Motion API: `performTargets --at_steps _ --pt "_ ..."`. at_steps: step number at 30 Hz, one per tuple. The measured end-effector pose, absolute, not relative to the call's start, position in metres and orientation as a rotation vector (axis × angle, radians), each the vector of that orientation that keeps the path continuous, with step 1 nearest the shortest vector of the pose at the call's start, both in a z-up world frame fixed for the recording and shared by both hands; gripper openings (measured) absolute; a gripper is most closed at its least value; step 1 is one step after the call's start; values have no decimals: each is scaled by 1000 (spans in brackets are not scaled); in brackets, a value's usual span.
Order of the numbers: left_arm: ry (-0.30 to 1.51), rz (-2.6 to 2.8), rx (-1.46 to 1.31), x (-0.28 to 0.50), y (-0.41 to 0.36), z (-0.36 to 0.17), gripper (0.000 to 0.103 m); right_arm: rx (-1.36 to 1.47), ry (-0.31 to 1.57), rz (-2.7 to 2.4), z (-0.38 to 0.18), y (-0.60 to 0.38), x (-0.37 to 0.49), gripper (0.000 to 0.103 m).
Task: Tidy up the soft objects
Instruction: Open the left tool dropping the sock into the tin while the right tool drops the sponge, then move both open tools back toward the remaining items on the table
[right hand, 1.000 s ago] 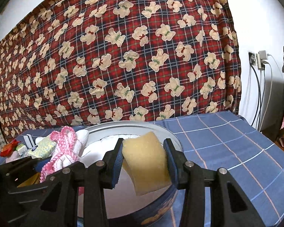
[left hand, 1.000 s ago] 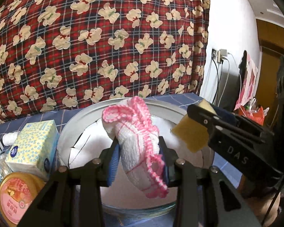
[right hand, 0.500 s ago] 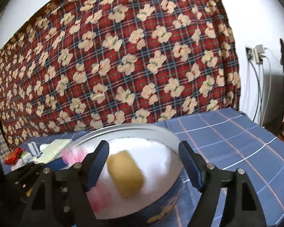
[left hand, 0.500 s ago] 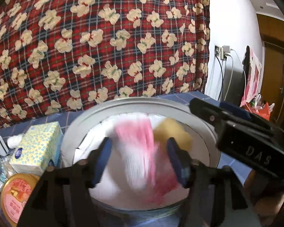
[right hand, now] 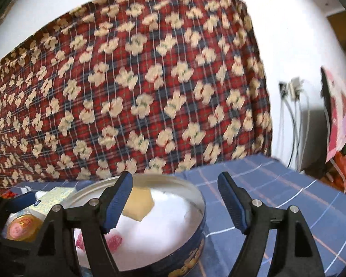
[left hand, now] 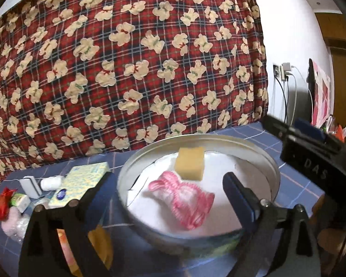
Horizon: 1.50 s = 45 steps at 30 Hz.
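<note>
Left wrist view: we are holding left gripper [left hand: 170, 189] and right gripper [right hand: 175, 198] spread wide, empty; yellow sponge [left hand: 189, 163] and pink-white cloth [left hand: 184, 199] are lying inside round tin [left hand: 273, 168].

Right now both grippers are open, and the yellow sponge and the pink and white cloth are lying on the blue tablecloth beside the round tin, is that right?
Not quite. The left gripper and right gripper are open, but the yellow sponge and the pink and white cloth lie inside the round tin, on its white lining, not on the blue tablecloth beside it. The left wrist view shows this most clearly.
</note>
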<state>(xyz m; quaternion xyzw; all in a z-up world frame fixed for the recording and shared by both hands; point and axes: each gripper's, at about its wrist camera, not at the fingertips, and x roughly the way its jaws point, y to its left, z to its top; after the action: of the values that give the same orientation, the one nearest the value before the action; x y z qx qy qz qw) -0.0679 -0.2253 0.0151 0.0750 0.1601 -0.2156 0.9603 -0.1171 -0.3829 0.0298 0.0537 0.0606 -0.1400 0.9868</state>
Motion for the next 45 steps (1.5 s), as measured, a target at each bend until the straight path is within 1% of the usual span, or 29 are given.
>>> performTargets --at_steps 3,6,10,14,21,28,37,45 --pt "327 -430 150 -74 -212 16 95 97 132 -280 31 -377 -118 79" --pt "321 -394 155 -80 -190 17 95 153 134 -276 29 -373 -129 79" --pt "301 -332 135 -83 -157 18 95 206 74 -293 29 -362 -148 79" --pt "282 -278 113 -81 -131 15 95 210 48 -321 29 -347 -153 79" --pt "283 -241 79 -76 -105 12 95 172 28 -286 31 -306 -157 79" --pt "285 -183 117 -76 -80 12 95 111 135 -126 26 -241 -134 79" --pt "343 -51 42 -54 -1 7 95 123 273 51 17 -175 -99 79" --pt "363 61 33 -41 64 3 95 103 304 153 25 -115 -66 79"
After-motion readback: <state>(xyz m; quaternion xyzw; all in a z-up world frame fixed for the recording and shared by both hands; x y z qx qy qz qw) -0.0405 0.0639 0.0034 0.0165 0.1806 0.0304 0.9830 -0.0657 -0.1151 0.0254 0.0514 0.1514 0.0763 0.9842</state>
